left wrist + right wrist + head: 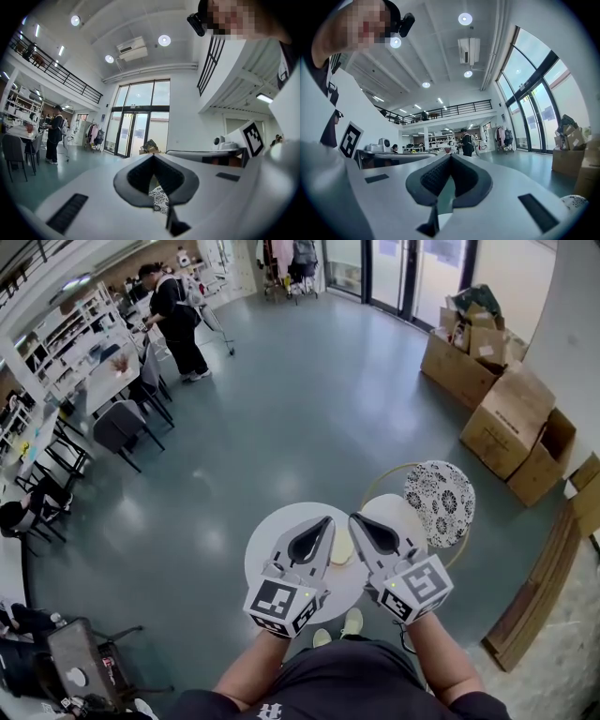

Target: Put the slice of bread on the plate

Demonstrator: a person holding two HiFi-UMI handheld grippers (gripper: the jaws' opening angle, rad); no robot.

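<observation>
Head view, looking steeply down: you hold both grippers side by side over the round white worktop (267, 554), with their tips angled toward each other. The left gripper (328, 519) has its jaws closed tip to tip with nothing between them. Its own view shows only the leaf-shaped gap behind the tips. The right gripper (354, 517) is closed and empty in the same way, as its own view confirms. The slice of bread (342, 547), pale yellow, lies on the worktop between the two grippers and is partly covered by them. You cannot tell from here whether either gripper touches it. The plate (440, 502), white with a dense black pattern, sits to the right on a neighbouring round pale top (392, 512), apart from the bread. Cardboard boxes (487, 381) stand on the floor beyond.
</observation>
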